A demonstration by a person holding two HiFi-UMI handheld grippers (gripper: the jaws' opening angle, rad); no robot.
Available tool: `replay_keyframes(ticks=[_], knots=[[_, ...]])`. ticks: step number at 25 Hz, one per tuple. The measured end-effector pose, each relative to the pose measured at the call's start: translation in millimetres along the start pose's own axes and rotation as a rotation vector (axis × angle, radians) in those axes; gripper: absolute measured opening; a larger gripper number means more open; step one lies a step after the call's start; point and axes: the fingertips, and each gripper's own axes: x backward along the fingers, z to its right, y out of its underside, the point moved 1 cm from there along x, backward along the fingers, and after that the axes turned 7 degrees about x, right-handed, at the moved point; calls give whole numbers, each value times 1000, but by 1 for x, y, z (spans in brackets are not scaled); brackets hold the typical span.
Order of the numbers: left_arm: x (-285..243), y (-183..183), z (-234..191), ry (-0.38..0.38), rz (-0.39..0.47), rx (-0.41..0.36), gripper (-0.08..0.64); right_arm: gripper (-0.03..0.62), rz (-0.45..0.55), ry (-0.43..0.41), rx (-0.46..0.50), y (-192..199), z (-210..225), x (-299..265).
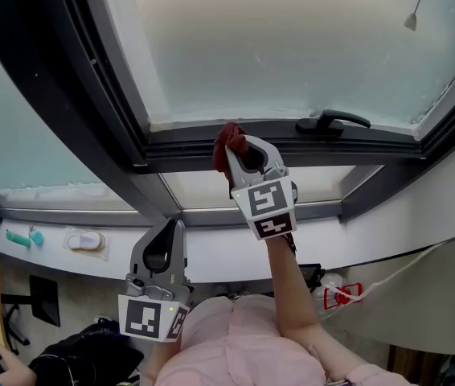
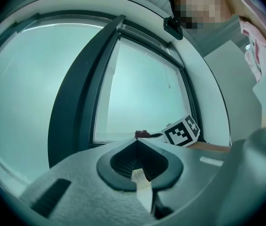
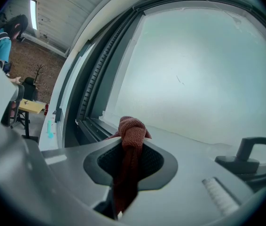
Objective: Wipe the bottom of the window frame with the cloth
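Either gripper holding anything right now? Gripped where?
Right gripper is shut on the red cloth, pinched along its bunched length, a wad poking past the tips. Left gripper is shut, empty.

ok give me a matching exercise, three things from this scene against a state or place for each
Things:
1. cloth
2. left gripper
3. window handle

States or places:
A. black, mounted on the window frame
B. red, clamped in the right gripper
C. jaws together, nothing between them, held low

Pairs: 1-B, 2-C, 3-A
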Motion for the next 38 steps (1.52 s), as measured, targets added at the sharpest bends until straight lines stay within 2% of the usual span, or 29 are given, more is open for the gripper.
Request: replay_keyframes(ticks=[38], knots=[[-24, 9, 45, 48, -8, 9, -2, 71, -22, 133, -98, 43, 87, 53]])
